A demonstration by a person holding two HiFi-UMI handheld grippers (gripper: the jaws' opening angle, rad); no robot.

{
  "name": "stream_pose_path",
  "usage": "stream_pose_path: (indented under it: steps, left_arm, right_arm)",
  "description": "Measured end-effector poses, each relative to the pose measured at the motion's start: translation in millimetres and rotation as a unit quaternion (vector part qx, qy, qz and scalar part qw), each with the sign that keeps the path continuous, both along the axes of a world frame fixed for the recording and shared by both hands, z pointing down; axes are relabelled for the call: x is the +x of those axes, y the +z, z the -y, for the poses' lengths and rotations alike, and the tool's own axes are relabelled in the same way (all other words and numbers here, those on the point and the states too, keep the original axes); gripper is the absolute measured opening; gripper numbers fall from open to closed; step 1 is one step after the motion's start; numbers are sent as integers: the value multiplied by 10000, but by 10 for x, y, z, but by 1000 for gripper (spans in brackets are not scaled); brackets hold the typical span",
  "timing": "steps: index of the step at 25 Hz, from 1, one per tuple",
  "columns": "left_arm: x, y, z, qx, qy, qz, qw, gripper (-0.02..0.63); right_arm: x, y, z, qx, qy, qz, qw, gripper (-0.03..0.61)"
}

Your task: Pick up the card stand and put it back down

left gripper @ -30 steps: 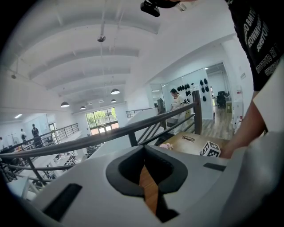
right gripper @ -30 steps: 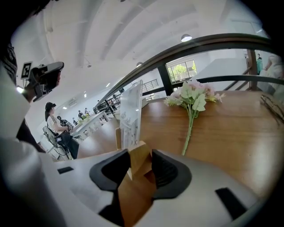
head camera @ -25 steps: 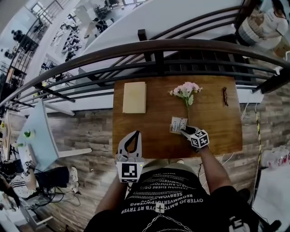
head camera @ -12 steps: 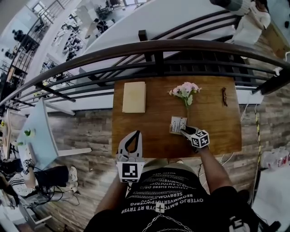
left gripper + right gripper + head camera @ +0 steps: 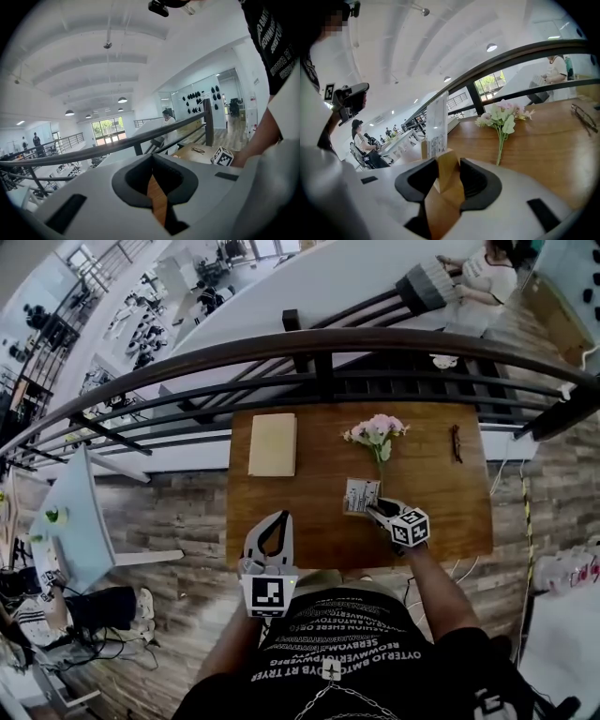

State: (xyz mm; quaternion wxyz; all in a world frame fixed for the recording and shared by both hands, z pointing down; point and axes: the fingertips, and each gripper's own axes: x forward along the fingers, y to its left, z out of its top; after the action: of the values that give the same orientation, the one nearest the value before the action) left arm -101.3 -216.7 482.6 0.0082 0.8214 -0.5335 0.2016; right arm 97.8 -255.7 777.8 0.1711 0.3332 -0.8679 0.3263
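Pale wood fills the gap between the right gripper's (image 5: 447,176) dark pads. Its jaws are clamped on the blocky base of the card stand (image 5: 437,126), whose clear sheet stands upright just beside the pink flower sprig (image 5: 502,116) lying on the smooth brown table (image 5: 548,154). The left gripper (image 5: 155,182) has its tips together and holds nothing.

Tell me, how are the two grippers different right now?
The right gripper has its fingers clamped on the wooden base of the card stand; the left gripper is shut on nothing. The right gripper reaches out over the table; the left gripper sits at the table's near edge, close to the person. Both are pale grey and carry a square-marker cube.
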Motion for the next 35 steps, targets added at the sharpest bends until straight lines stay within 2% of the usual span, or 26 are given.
stream_pose_path:
  steps: [14, 23, 35]
  left_arm:
    - [89, 2, -217, 48, -47, -94, 9999, 23]
    - [163, -73, -364, 167, -102, -153, 9997, 23]
    - [331, -124, -549, 272, -114, -198, 9994, 23]
  right_arm:
    - [15, -485, -116, 353, -72, 284, 9989, 161]
    - [112, -778, -187, 546, 30, 285, 9981, 160]
    - [51, -1327, -287, 1008, -126, 279, 9944, 160]
